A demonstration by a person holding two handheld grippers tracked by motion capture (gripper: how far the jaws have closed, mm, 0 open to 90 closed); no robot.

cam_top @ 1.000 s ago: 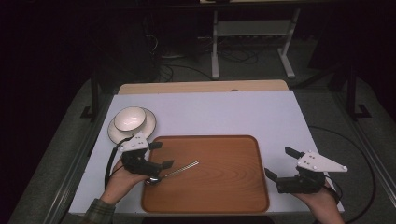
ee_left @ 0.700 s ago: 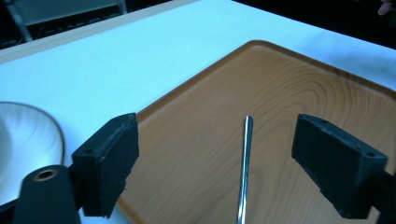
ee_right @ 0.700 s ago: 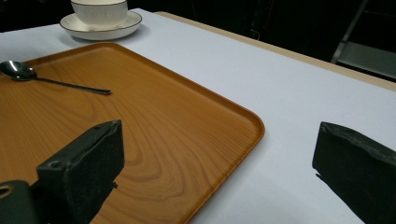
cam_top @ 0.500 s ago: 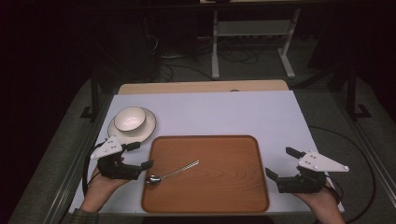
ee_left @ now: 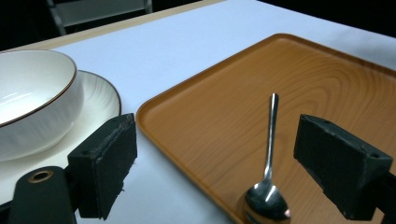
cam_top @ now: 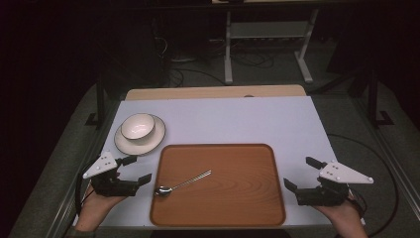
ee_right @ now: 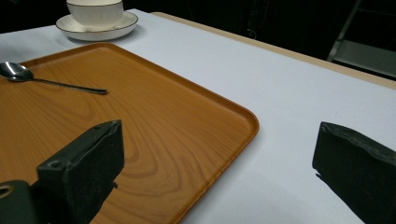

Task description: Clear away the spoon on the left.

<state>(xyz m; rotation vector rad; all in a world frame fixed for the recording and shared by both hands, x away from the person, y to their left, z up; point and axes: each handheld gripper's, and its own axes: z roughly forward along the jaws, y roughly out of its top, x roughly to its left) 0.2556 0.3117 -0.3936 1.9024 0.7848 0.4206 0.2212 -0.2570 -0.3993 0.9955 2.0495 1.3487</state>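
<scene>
Left gripper sits at about eight o'clock on the white surface, held in a hand, its jaws spread wide and holding nothing. Just beside it lies the rectangular brown wooden tray, at the six o'clock edge of the surface. A slim silver metal spoon rests on the tray's nine o'clock side, bowl toward the left gripper, handle pointing toward two o'clock. At ten o'clock, a white bowl with a dark rim stands on a white saucer. Right gripper rests at four o'clock, off the tray, jaws likewise spread apart and empty.
</scene>
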